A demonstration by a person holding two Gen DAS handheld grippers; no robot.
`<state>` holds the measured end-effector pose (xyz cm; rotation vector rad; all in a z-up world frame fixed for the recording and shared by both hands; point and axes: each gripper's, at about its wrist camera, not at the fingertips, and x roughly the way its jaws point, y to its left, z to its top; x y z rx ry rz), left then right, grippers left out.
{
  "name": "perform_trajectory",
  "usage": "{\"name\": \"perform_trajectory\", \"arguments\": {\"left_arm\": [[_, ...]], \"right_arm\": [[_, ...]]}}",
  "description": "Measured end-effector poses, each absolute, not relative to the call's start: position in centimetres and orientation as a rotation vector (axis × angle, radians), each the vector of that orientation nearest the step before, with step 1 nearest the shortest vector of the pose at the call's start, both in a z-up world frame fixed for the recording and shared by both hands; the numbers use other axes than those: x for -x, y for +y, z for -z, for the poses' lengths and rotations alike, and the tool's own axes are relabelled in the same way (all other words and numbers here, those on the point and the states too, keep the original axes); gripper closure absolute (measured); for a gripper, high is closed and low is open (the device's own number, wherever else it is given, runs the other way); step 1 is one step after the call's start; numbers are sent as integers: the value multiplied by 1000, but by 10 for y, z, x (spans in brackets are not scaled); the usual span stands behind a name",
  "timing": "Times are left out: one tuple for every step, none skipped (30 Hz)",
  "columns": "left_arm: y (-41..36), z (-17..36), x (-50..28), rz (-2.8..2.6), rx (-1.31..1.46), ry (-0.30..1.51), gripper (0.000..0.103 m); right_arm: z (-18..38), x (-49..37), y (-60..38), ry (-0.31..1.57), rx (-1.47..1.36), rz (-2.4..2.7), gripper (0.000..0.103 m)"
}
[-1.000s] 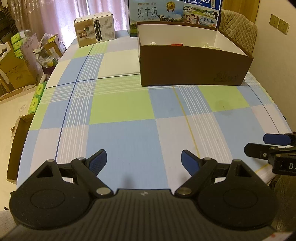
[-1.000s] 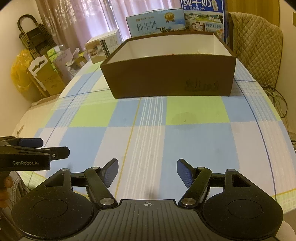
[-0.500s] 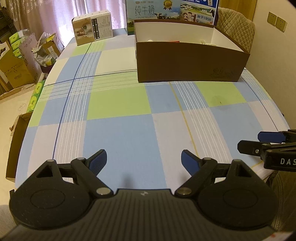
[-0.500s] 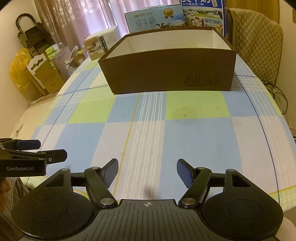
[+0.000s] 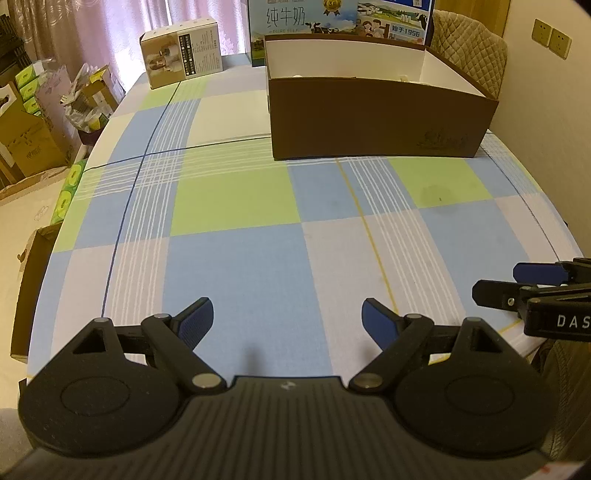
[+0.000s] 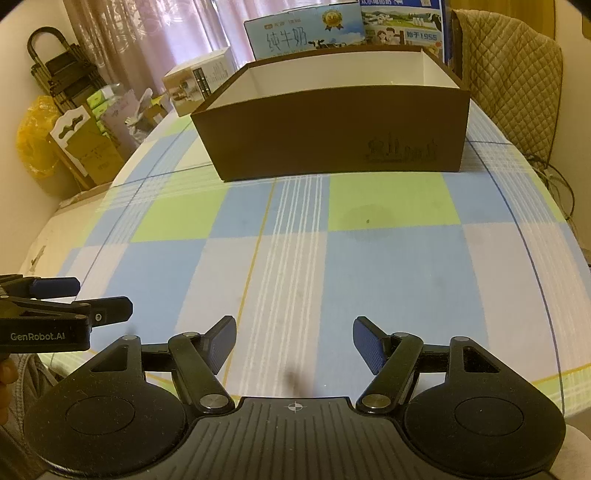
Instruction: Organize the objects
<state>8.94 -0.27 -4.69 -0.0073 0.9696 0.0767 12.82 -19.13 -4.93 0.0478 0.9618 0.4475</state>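
- We see the table [image 5: 236,258] under a checked cloth of blue, green and white squares.
- The brown box [image 5: 376,122] stands at the far side; it is open on top, white inside, with a dark emblem on its front wall.
- Our left gripper [image 5: 287,320] is wide open and holds nothing.
- Our right gripper [image 6: 294,342] is also wide open and holds nothing.

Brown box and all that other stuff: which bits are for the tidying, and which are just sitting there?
For the tidying: brown box, left gripper, right gripper, both open and empty.

Just sitting there: milk cartons, small beige box, quilted chair.
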Motion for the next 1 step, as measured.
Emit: {"name": "perform_trajectory", "arguments": {"left_arm": [[-3,47,-90,-75,8,971,18]], "right_arm": [[50,-129,-191,961,-50,-445,36]]}}
